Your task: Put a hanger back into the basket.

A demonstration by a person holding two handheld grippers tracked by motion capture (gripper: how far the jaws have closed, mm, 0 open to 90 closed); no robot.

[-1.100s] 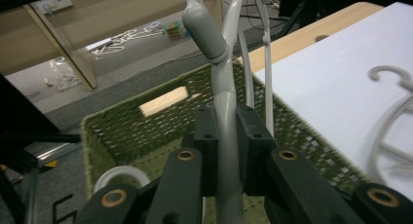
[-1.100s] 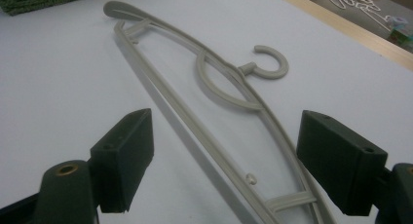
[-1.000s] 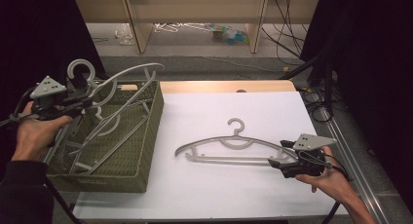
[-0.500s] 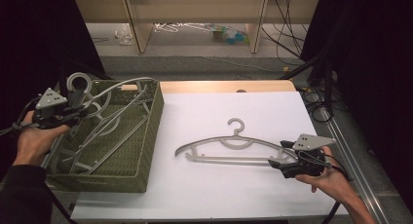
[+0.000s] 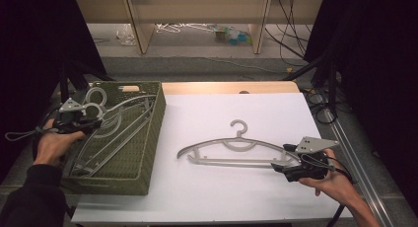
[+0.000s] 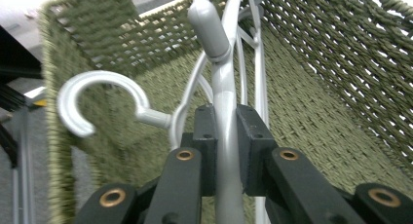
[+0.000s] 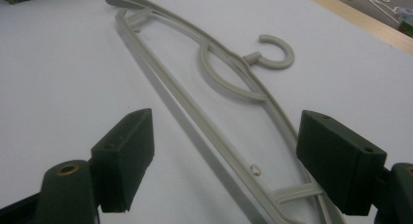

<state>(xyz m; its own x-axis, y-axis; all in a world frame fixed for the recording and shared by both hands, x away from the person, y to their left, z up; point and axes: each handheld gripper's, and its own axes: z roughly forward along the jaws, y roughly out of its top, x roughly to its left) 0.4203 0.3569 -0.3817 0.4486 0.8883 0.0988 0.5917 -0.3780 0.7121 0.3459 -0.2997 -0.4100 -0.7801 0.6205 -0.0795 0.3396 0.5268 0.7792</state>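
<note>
A grey plastic hanger (image 5: 231,148) lies flat on the white table (image 5: 207,197), hook pointing away. My right gripper (image 5: 288,164) rests at its right end, open, with the hanger's end (image 7: 219,87) lying between the wide-apart jaws of the right gripper (image 7: 229,160) and neither pad touching it. At the left stands a green woven basket (image 5: 150,138). My left gripper (image 5: 92,123) is low over its left side, shut on the thin bar of a second grey hanger (image 5: 125,101). In the left gripper view the left gripper (image 6: 226,136) pinches that hanger (image 6: 225,87), whose hook (image 6: 97,95) curls to the left.
More grey hangers (image 5: 106,150) lie along the basket's floor. The basket's woven walls (image 6: 341,63) rise close around the held hanger. A wooden strip (image 5: 226,87) edges the table's far side, with cables and shelving legs on the floor beyond.
My left gripper has come down with its hanger, from above the basket's rim to low inside the basket. The right gripper and the hanger on the table have stayed put.
</note>
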